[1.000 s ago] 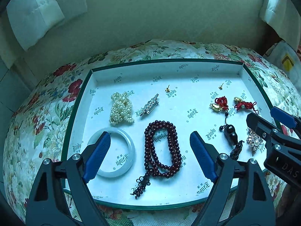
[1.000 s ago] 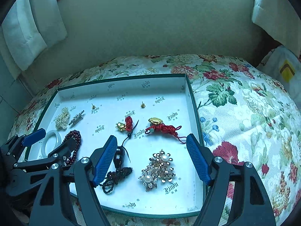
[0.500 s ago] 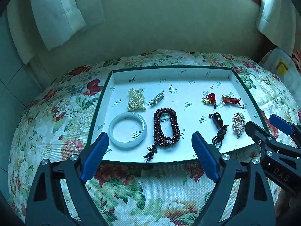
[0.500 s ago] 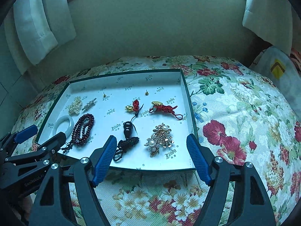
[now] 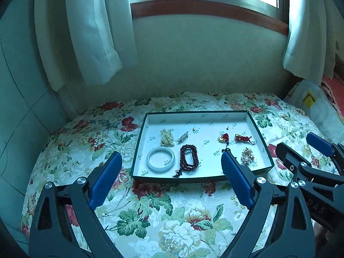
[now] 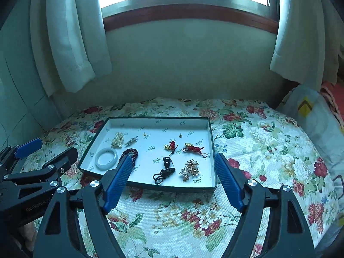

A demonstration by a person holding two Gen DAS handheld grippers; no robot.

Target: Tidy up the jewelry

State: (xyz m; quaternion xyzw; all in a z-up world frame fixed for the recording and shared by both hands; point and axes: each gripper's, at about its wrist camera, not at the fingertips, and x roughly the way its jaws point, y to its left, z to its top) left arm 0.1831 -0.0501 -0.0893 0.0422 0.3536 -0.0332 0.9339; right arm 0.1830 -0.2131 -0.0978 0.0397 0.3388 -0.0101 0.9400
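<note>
Blue-padded, both empty, spread left gripper (image 5: 171,178) and right gripper (image 6: 173,181) now farther from the tray (image 5: 261,136).

Bare floral cloth (image 5: 163,212) lies open before the tray (image 5: 193,179), whose low rim alone stands between.

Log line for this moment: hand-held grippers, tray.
left hand-held gripper: open, empty | right hand-held gripper: open, empty | both: short of tray | jewelry: laid out in tray

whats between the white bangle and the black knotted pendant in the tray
The dark red bead bracelet lies between the white bangle and the black knotted pendant, clearest in the left wrist view.
</note>
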